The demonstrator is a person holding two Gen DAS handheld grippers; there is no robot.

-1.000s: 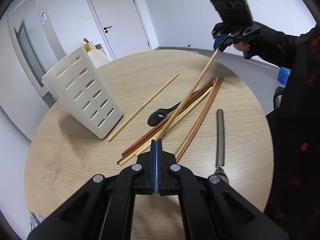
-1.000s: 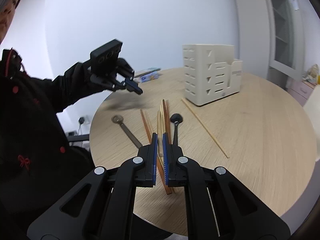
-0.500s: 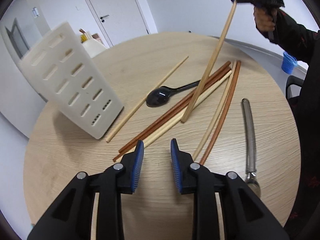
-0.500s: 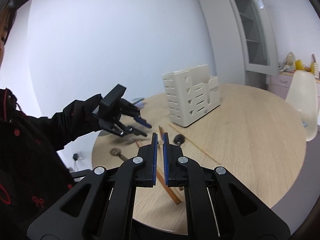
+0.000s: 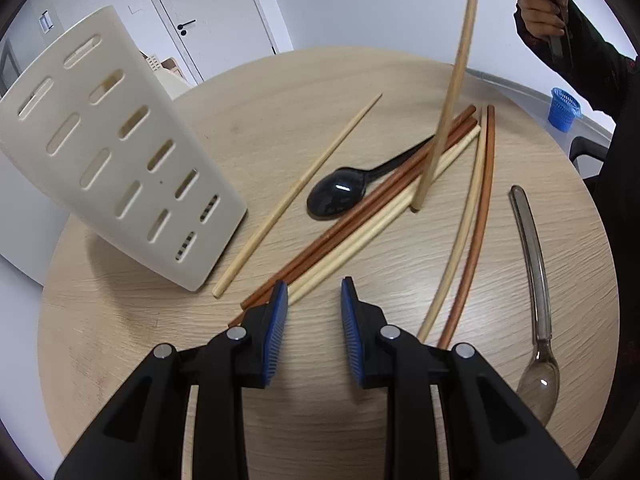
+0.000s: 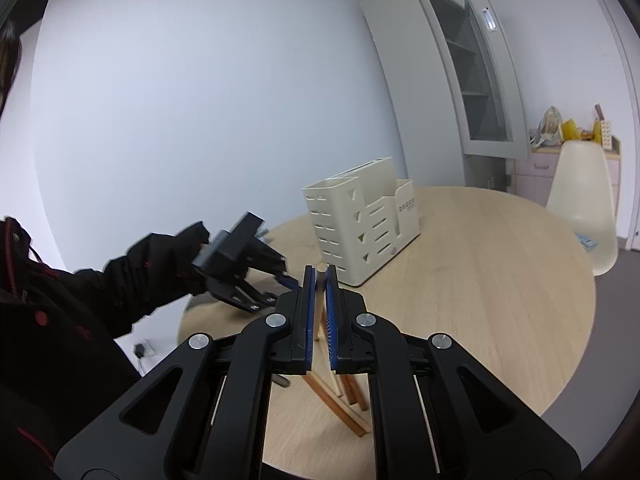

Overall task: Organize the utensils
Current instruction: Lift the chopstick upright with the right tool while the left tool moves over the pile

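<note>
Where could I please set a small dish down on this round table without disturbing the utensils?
Bare wood lies behind the cream utensil caddy, toward the pale chair, and along the near edge below the caddy. It is crowded from the lone pale chopstick across the black spoon and chopstick pile to the clear spoon.

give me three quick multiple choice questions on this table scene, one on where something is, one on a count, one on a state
1. Where does the black spoon lie?
A. inside the holder
B. on the table among the chopsticks
C. in the left gripper

2. How many spoons are on the table?
A. one
B. two
C. four

3. What is the right gripper doing?
A. pinching a pale chopstick
B. standing open, holding nothing
C. gripping a spoon

Answers: 1 B, its bowl rests on the wood; 2 B, one black and one clear spoon; 3 A, jaws closed on the lifted stick.
</note>
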